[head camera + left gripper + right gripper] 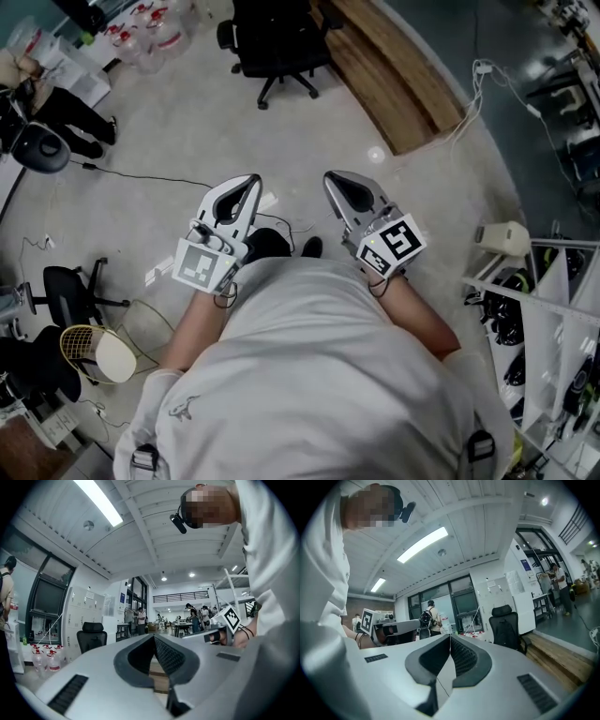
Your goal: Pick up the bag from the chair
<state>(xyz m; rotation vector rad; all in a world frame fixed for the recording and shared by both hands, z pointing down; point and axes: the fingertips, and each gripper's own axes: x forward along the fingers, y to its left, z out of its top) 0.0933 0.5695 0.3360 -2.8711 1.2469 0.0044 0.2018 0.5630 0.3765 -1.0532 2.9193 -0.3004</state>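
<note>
Long ceiling strip lights [98,501] give bright, even light. A small glare spot [377,154] shines on the pale floor [187,131]. Both gripper views bend strongly towards dark, rounded edges. The head view is dimmer and slightly soft.

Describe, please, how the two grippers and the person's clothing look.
Both the left gripper and the right gripper are pale grey, tapering shells with dark textured pads inside the jaws. Each carries a white cube with black square markers and a thin black cord near the wrist. The person wears a white short-sleeved shirt.
</note>
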